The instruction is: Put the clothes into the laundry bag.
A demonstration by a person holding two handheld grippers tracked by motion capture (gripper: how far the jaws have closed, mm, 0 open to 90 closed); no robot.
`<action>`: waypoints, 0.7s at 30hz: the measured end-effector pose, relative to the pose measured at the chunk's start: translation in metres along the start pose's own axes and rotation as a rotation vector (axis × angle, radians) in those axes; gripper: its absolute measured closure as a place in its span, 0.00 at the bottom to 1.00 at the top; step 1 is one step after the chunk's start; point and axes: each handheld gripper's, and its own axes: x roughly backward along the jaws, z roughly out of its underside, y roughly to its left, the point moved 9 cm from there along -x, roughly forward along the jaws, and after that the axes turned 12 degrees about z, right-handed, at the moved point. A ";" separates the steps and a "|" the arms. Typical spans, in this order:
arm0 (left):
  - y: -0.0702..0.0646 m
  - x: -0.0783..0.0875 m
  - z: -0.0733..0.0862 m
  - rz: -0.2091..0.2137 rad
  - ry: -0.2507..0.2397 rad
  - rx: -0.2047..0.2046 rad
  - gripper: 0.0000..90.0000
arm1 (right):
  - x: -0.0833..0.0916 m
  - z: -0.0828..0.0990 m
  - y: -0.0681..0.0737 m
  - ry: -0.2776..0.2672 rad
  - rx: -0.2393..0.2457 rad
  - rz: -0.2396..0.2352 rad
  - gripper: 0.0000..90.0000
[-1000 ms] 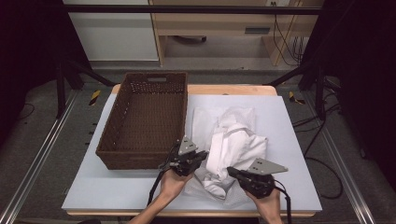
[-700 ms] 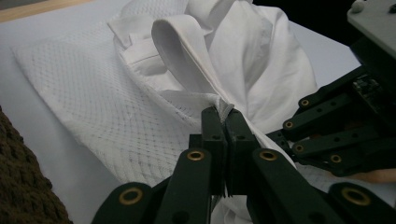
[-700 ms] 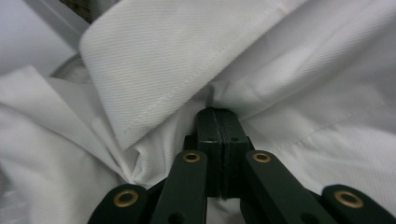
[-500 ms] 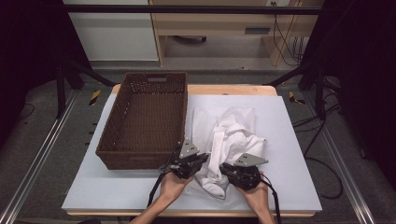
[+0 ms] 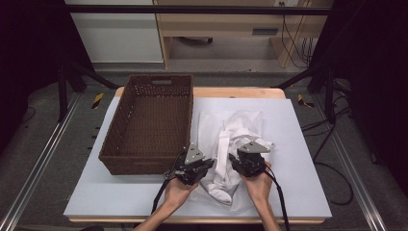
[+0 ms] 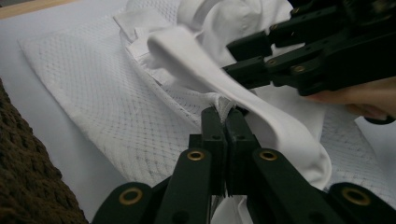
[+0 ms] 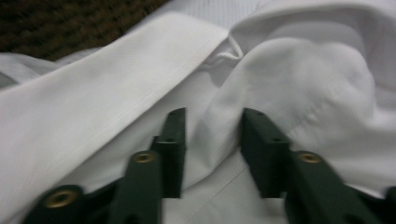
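Observation:
A crumpled white shirt lies on the white table cover, right of the basket. My left gripper is at the shirt's near left edge, shut on a thin fold of its fabric. My right gripper faces it from the right, close by, with its black jaws over the shirt. In the right gripper view my right gripper has its jaws apart, and they have just been closing around a raised fold of the shirt. A long white band of cloth runs between the two grippers.
A brown wicker basket stands empty on the left half of the table, its front corner just beside my left hand. The white cover is bare to the right of the shirt. A wooden table edge shows at the back.
My right gripper has moved left and a little farther into the table, onto the shirt and nearer the left gripper. The shirt's near part has bunched up. My left gripper kept still.

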 end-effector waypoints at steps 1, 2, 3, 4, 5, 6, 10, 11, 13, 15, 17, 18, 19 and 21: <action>0.000 0.000 0.000 0.001 0.000 0.000 0.98 | 0.000 0.003 -0.001 0.008 0.006 -0.003 0.98; 0.000 0.000 0.000 0.001 -0.002 0.001 0.98 | 0.002 0.003 -0.003 0.001 0.007 -0.003 1.00; 0.000 0.000 -0.001 0.001 -0.003 0.001 0.98 | 0.006 0.003 -0.005 -0.014 0.000 -0.015 1.00; 0.000 0.000 -0.001 0.001 -0.002 0.002 0.98 | 0.014 0.001 -0.007 -0.053 0.000 -0.040 1.00; 0.000 0.000 -0.002 0.003 -0.002 0.004 0.98 | 0.020 -0.001 -0.008 -0.079 -0.009 -0.069 1.00; 0.000 -0.001 -0.002 0.002 -0.003 0.002 0.98 | 0.030 -0.004 -0.009 -0.121 -0.019 -0.112 1.00; 0.001 -0.002 -0.009 -0.001 -0.006 0.003 0.98 | 0.069 -0.010 -0.010 -0.239 -0.011 -0.261 1.00; 0.001 -0.003 -0.011 -0.001 -0.005 0.003 0.98 | 0.077 -0.010 -0.007 -0.256 -0.005 -0.297 1.00; 0.001 -0.003 -0.015 -0.011 -0.007 -0.003 0.98 | 0.087 -0.007 -0.001 -0.262 0.023 -0.351 1.00; 0.002 -0.002 -0.020 -0.028 -0.011 -0.009 0.98 | 0.093 -0.001 0.007 -0.261 0.042 -0.399 1.00; 0.002 -0.002 -0.024 -0.032 -0.015 -0.006 0.98 | 0.091 0.006 0.015 -0.236 0.062 -0.434 1.00; 0.002 -0.003 -0.026 -0.038 -0.018 -0.010 0.98 | 0.087 0.011 0.019 -0.205 0.084 -0.433 1.00; 0.001 -0.003 -0.029 -0.038 -0.024 -0.013 0.98 | 0.083 0.014 0.022 -0.187 0.089 -0.434 1.00; -0.002 -0.003 -0.034 -0.038 -0.032 -0.022 0.98 | 0.068 0.022 0.031 -0.123 0.110 -0.444 1.00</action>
